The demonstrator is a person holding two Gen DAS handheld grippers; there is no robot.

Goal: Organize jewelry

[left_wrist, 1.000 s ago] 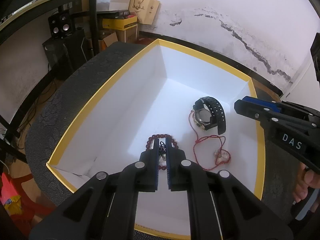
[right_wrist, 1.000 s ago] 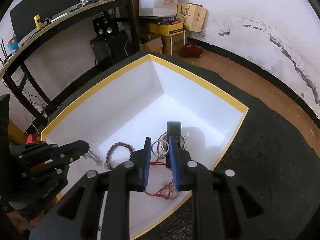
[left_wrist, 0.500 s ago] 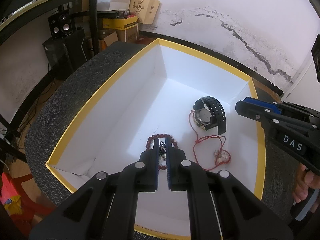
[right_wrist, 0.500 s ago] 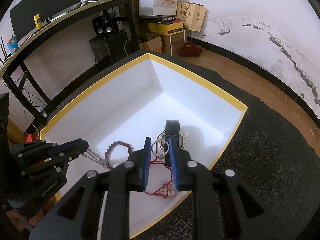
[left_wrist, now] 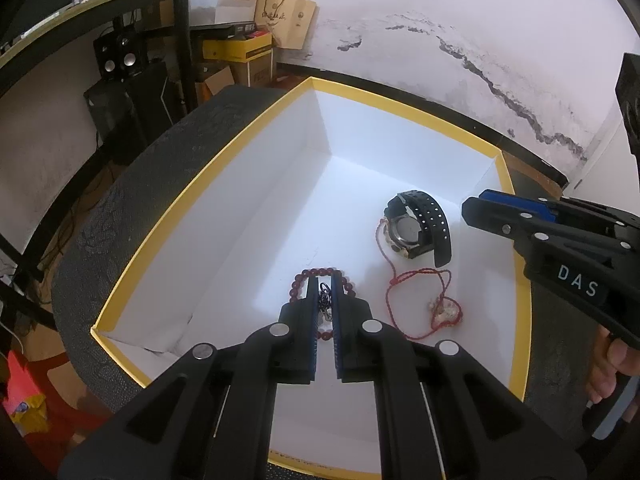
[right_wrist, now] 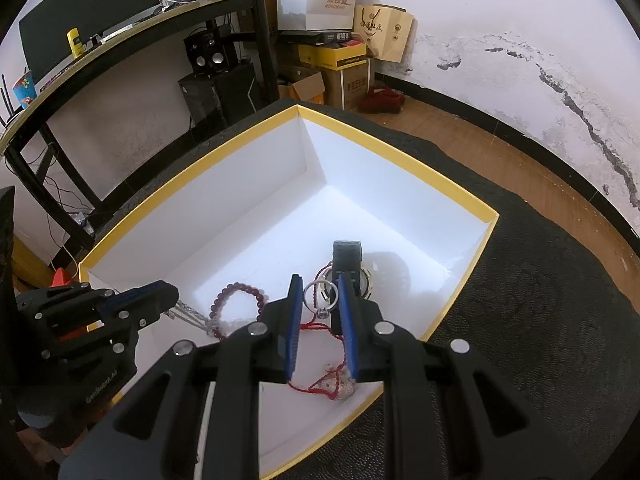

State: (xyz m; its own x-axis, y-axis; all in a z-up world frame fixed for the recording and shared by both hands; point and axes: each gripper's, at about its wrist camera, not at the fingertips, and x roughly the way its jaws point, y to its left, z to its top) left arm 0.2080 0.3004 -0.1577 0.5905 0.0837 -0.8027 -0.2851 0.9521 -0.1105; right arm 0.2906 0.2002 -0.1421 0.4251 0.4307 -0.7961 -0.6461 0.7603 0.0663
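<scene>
I have both grippers over the white, yellow-rimmed box point(right_wrist: 404, 156). On its floor lie the black watch point(left_wrist: 420, 230), red cord necklace point(left_wrist: 416, 284) and bead bracelet point(right_wrist: 240, 296). My left gripper point(left_wrist: 325, 300) is pressed together on a limp silver chain point(right_wrist: 192, 316). My right gripper point(right_wrist: 320, 300) pinches a light, stiff, slippery silver ring point(right_wrist: 318, 294) across its band.

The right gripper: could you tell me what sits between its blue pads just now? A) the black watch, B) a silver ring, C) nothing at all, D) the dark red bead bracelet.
B: in the right wrist view the right gripper pinches a silver ring between its pads, above the white box, while the black watch and the bead bracelet lie on the box floor.
</scene>
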